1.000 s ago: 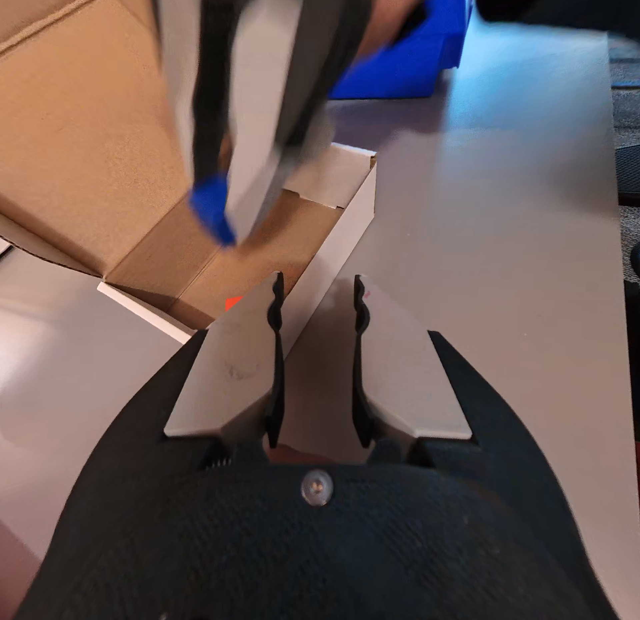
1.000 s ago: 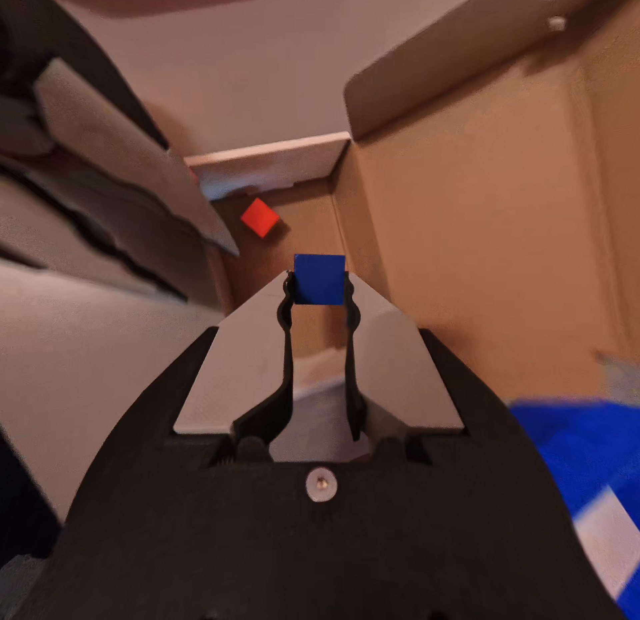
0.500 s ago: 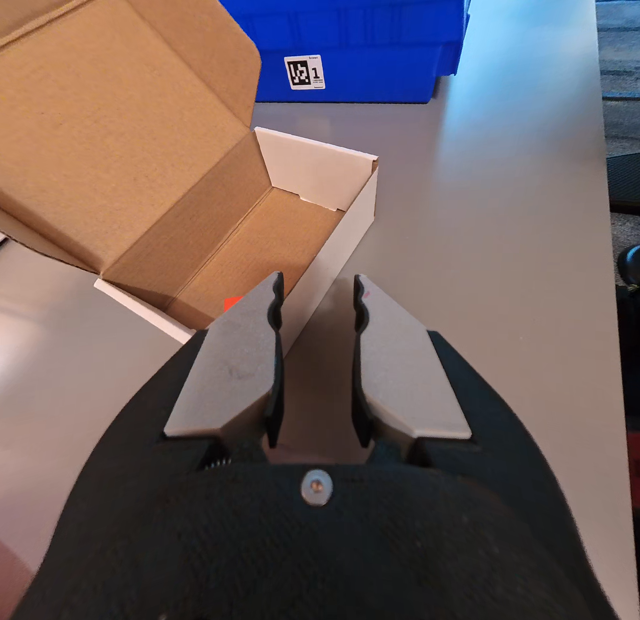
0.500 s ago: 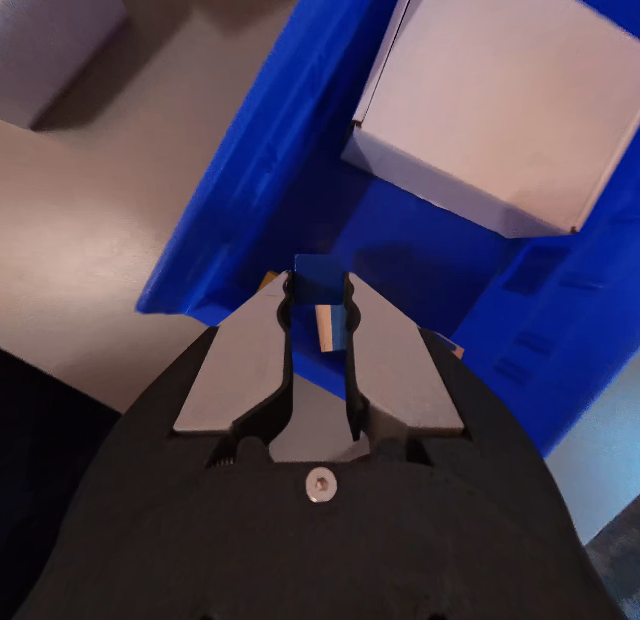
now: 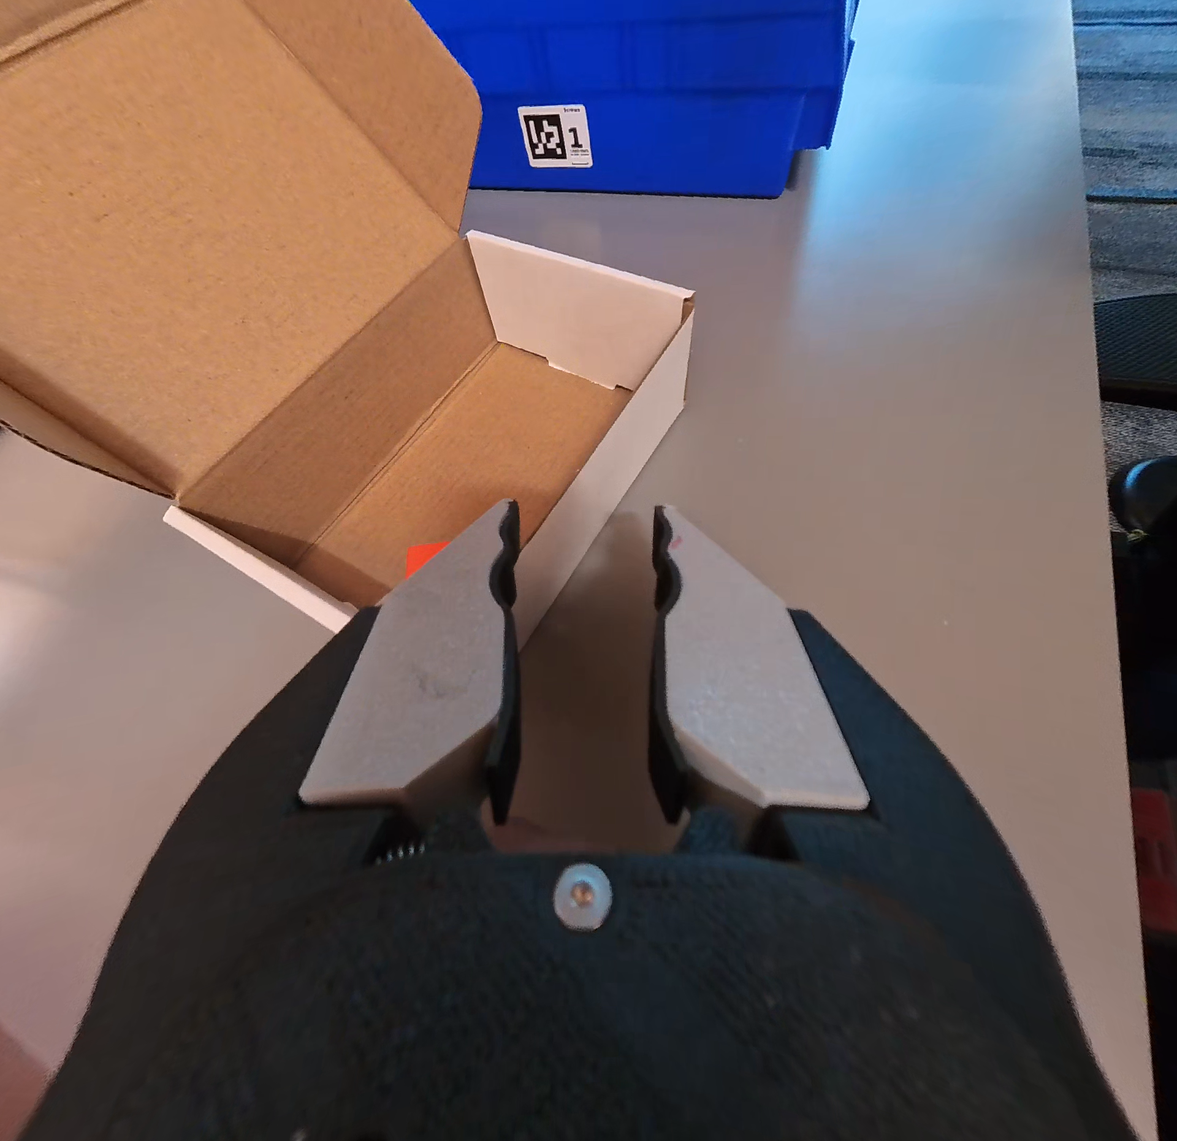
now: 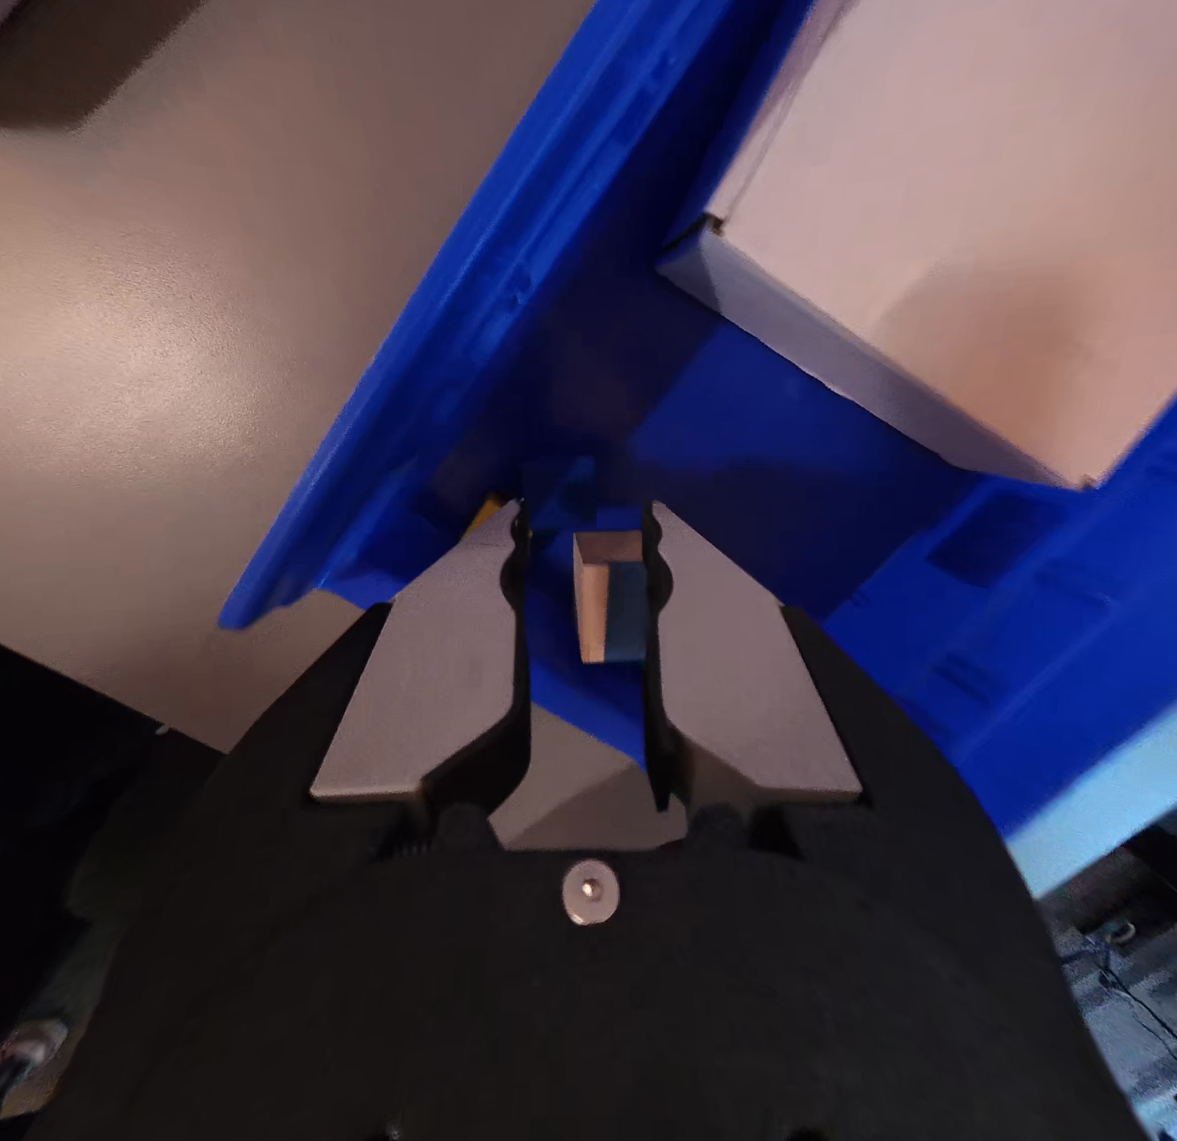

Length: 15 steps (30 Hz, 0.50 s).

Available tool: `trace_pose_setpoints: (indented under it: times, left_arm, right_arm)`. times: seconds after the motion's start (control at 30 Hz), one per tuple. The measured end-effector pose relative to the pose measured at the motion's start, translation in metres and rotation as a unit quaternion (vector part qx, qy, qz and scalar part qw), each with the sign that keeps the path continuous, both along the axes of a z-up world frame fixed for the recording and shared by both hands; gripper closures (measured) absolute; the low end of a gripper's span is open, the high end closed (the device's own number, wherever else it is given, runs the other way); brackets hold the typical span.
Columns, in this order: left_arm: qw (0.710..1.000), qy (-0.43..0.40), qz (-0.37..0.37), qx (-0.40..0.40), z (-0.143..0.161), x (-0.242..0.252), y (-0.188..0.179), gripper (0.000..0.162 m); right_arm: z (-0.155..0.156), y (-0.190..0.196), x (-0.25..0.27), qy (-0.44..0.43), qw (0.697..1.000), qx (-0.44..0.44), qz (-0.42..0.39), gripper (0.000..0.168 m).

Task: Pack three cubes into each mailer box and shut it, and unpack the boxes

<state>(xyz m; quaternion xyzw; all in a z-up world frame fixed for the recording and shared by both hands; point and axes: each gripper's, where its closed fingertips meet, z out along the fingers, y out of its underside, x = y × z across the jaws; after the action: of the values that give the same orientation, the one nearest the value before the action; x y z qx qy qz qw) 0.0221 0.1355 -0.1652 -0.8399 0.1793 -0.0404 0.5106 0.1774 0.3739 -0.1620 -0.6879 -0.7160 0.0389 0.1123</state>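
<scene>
In the left wrist view an open mailer box (image 5: 611, 320), white outside and brown inside, lies on the grey table with its lid (image 5: 210, 218) raised. A red cube (image 5: 425, 553) shows in its near corner, partly hidden by my finger. My left gripper (image 5: 583, 524) is open and empty, over the box's near right wall. In the right wrist view my right gripper (image 6: 583, 518) is open above the blue bin (image 6: 796, 473). A blurred blue cube (image 6: 573, 483) is just past the fingertips, free of them. A small pale and blue block (image 6: 605, 594) lies in the bin below.
The blue bin (image 5: 669, 59) with a white tag stands behind the mailer box. A closed white mailer box (image 6: 955, 218) lies in the bin. A bit of a yellow cube (image 6: 487, 508) shows by my right gripper's left finger. The table edge (image 5: 1095, 537) is at the right. There is about 30 cm between the tips of the two grippers.
My right gripper carried the blue cube from the open mailer box over to the blue bin, then opened and let it go. The left gripper has stayed still.
</scene>
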Motion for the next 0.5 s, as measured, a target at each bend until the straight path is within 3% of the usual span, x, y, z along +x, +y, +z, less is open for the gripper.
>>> trace_pose_setpoints:
  times: [0.13, 0.3, 0.4, 0.5]
  left_arm:
    - [1.0, -0.001, 0.0, 0.0, 0.0, 0.0, 0.0, 0.123]
    - [0.999, 0.02, -0.019, 0.026, 0.006, 0.004, -0.004, 0.13]
    - [0.997, 0.021, -0.034, 0.064, 0.018, 0.008, -0.009, 0.137]
    - [0.995, -0.057, -0.075, 0.035, 0.021, 0.019, -0.018, 0.125]
  right_arm:
    - [0.052, -0.013, -0.006, 0.097, 0.995, 0.015, -0.006, 0.136]
    - [0.133, -0.099, -0.068, 0.282, 0.957, -0.041, 0.055, 0.129]
    - [0.126, -0.158, -0.108, 0.275, 0.95, -0.084, 0.121, 0.13]
    - [0.077, -0.187, -0.148, 0.202, 0.963, -0.095, 0.151, 0.13]
